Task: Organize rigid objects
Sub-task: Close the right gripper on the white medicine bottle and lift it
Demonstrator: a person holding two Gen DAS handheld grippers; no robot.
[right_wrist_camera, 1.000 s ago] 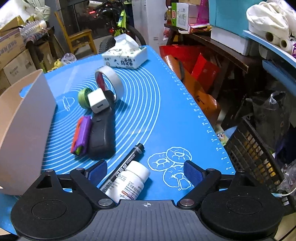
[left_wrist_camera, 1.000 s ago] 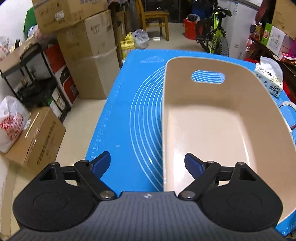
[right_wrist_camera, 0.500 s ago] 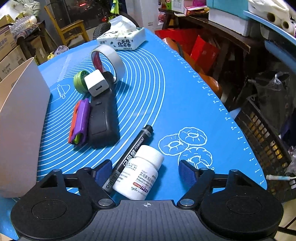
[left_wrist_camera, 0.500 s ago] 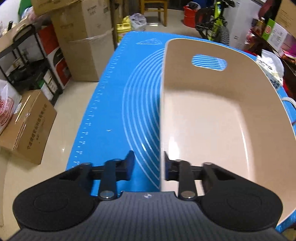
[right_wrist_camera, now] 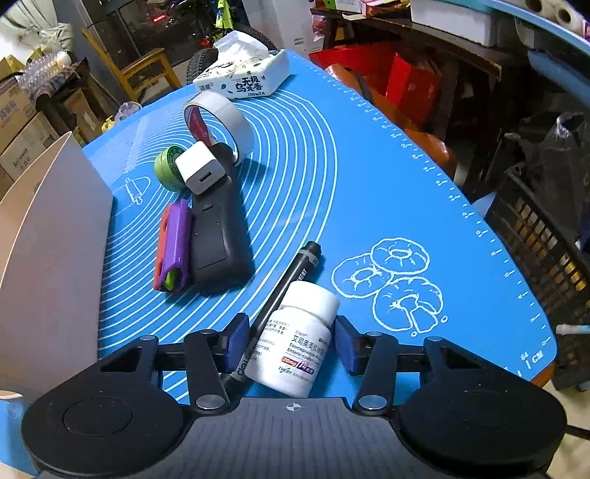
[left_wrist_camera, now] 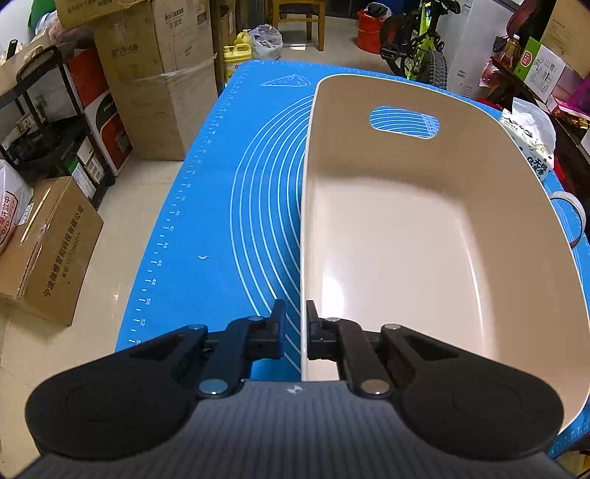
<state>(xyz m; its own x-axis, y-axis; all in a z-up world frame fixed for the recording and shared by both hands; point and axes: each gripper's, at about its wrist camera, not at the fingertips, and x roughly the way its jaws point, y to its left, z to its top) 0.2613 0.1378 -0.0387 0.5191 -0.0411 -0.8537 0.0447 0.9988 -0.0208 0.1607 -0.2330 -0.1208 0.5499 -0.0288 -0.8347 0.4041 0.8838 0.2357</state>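
Layout on the mat [right_wrist_camera: 368,177] in the right wrist view

The bin [right_wrist_camera: 48,258] stands at the left edge of the frame. Right of it lie a folded tool [right_wrist_camera: 173,250] and then a remote [right_wrist_camera: 217,239], with a charger [right_wrist_camera: 201,171] on its upper end. A tin [right_wrist_camera: 167,167] is left of the charger, a tape roll [right_wrist_camera: 221,121] above it, a tissue pack [right_wrist_camera: 247,73] at top centre. At the bottom centre, a marker [right_wrist_camera: 291,272] lies left of a bottle [right_wrist_camera: 298,339].

Glossy pale tile floor [left_wrist_camera: 121,228], stacked cardboard boxes [left_wrist_camera: 155,73] at left, black rack [left_wrist_camera: 55,121], wooden chair [left_wrist_camera: 300,18] at back, green bike [left_wrist_camera: 424,40], cluttered dark shelf [right_wrist_camera: 424,40] at right, black crate [right_wrist_camera: 545,235], artificial light
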